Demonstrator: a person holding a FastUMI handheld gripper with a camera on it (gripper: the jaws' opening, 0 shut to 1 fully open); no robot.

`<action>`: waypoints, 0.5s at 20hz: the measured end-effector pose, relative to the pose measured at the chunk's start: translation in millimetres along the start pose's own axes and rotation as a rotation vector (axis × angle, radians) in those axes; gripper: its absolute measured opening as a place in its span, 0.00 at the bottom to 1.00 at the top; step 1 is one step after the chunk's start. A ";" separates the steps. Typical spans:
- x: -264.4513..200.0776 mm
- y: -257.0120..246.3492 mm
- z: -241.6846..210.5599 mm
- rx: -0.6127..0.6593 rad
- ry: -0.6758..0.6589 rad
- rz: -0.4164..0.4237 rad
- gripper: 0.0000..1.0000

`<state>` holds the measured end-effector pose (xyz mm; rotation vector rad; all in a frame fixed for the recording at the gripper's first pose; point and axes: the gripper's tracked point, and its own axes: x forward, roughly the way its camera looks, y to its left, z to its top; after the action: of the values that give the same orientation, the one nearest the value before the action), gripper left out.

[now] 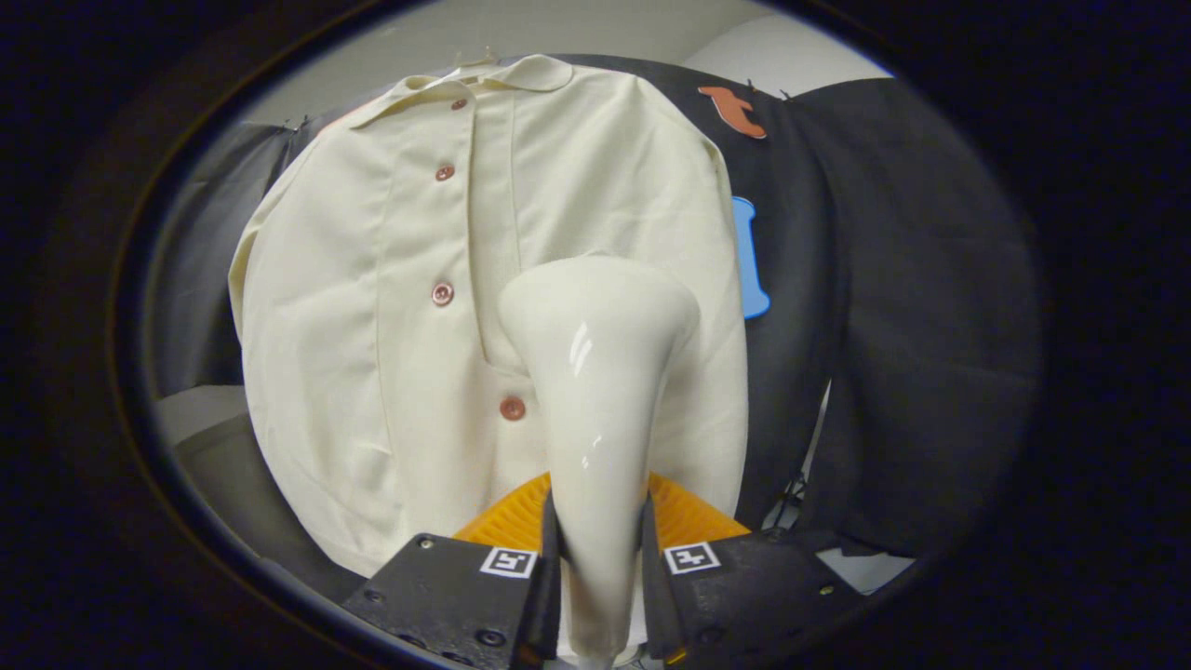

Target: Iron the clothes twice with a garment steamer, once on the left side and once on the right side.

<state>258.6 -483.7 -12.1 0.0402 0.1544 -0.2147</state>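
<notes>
The gripper [597,549] is clenched on the handle of the garment steamer [595,372], both fingers pressing its sides, and its long axis runs straight ahead, widening to a head at the shirt [372,307]. The shirt hangs on the booth wall just beyond; the head sits over the panel beside the button row [443,294], toward the sleeveless edge. Whether the head touches the cloth is hidden by the head itself, and the shirt's hem is cut off behind the fingers.

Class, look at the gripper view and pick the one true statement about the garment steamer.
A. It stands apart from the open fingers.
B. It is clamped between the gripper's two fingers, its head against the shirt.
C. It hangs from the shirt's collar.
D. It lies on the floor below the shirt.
B: the garment steamer sits between both fingers of the gripper, which press its handle, and its wide head meets the cream shirt.
</notes>
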 end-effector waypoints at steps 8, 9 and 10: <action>-9.4 -12.7 -61.6 0.014 0.027 -0.020 0.36; -12.8 -13.8 -70.3 0.028 0.034 -0.020 0.36; -15.1 -16.8 -81.9 0.036 0.039 -0.024 0.36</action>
<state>228.2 -492.3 -91.0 0.0786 0.1896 -0.2406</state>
